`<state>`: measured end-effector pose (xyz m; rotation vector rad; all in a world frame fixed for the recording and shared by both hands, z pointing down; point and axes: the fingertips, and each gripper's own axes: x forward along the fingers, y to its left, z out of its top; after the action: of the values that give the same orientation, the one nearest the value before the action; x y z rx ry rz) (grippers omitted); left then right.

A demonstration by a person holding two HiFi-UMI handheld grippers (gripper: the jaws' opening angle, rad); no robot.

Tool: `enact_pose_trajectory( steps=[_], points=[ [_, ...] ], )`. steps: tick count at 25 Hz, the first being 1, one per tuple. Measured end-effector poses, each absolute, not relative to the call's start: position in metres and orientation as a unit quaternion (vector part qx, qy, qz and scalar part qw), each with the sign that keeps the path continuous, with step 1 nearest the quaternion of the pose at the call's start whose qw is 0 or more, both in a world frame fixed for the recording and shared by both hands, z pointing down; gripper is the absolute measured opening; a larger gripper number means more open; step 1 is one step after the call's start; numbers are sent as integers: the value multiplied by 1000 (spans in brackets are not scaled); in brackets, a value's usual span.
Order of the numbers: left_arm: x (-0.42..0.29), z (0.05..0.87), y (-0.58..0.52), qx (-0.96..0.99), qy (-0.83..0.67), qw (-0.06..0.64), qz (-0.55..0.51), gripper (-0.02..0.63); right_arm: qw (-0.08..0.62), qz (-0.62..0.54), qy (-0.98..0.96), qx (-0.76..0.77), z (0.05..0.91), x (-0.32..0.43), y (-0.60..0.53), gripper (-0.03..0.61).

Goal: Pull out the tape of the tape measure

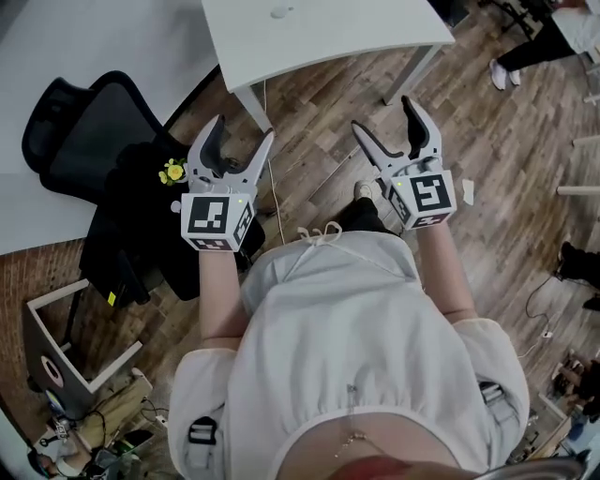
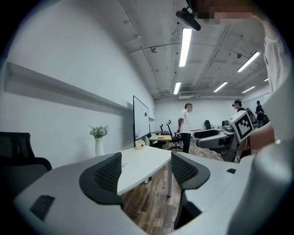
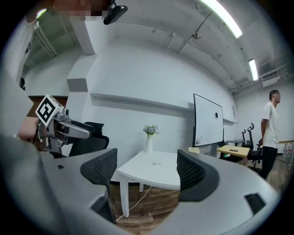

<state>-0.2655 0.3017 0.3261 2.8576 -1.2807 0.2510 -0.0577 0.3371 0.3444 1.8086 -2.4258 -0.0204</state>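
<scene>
The floor [image 1: 487,122] is brown wood planks. The worktop [image 1: 319,28] at 12 o'clock is smooth and white. The left gripper [image 1: 244,128] and right gripper [image 1: 382,113] look like matt grey plastic, with bumpy black pads [image 2: 109,172] on the jaws.

We list this as an open office: white desks [image 1: 319,33], black swivel chairs [image 1: 84,131], wall whiteboard [image 3: 207,121], strip lights [image 2: 185,41] overhead, wood-plank floor [image 1: 497,131]
</scene>
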Motion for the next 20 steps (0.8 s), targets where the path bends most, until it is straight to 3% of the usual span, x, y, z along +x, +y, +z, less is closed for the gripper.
enact_pose_trajectory(
  steps=[12,20],
  points=[
    [-137,327,187,856,-508,6,98,337,84,3,-863,498,357,67,185,394],
    [-107,365,131,836,-526,37,152,337,107,26,-887,449,382,85,119,388]
  ],
)
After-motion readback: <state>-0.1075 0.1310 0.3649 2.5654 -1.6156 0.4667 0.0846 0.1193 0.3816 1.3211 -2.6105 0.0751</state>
